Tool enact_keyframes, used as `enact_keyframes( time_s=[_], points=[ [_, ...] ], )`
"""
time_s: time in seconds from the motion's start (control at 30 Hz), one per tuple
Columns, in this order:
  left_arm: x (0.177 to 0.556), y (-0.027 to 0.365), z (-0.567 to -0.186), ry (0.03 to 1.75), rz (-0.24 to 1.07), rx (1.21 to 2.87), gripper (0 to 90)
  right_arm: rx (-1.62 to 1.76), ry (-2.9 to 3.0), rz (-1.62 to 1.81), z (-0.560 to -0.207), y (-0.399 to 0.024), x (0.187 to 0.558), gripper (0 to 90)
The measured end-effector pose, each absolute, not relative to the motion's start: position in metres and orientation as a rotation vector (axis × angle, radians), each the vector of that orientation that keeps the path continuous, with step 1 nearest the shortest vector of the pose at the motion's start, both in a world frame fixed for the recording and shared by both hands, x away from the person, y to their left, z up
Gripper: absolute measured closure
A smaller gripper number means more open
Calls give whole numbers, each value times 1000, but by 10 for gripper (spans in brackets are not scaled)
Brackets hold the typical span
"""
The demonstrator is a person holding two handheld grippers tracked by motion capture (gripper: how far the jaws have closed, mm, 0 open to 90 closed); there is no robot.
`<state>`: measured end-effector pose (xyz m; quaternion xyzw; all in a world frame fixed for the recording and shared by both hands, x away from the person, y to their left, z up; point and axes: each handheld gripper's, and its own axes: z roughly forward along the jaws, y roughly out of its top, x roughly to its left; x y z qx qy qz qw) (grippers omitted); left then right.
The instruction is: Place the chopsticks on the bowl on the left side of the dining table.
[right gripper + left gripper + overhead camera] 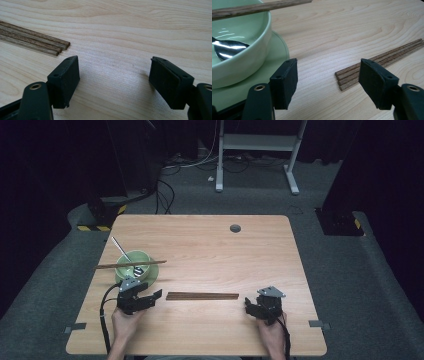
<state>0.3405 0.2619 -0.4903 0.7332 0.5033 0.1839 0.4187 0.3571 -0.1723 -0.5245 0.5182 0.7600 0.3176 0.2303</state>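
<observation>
A bundle of brown chopsticks [202,296] lies flat across the near middle of the wooden table [215,250]. My left gripper [152,298] is open just left of the bundle's left end [347,78], with bare wood between its jaws [328,82]. My right gripper [248,306] is open just right of the bundle's other end [58,47], low over the table [113,75]. A green bowl [133,265] on a green saucer [275,53] holds a metal spoon [227,47]. One chopstick [130,265] rests across the bowl's rim.
A small round grommet [235,228] sits at the table's far middle. Beyond the table is grey carpet with cables and a white desk frame [257,150]. Grey tabs [75,327] stick out at the table's near corners.
</observation>
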Motion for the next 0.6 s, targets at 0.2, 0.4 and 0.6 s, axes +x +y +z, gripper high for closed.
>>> enact_keyframes(
  time_s=[0.2, 0.4, 0.6],
  points=[
    [341, 258, -495, 1270, 472, 1860, 319, 1425, 2090, 874, -524, -172, 357, 238],
    [343, 256, -503, 1283, 474, 1875, 318, 1425, 2091, 874, -524, -172, 357, 238],
    [346, 253, -509, 1297, 511, 1906, 318, 1425, 2090, 874, -524, -172, 357, 238]
  ],
)
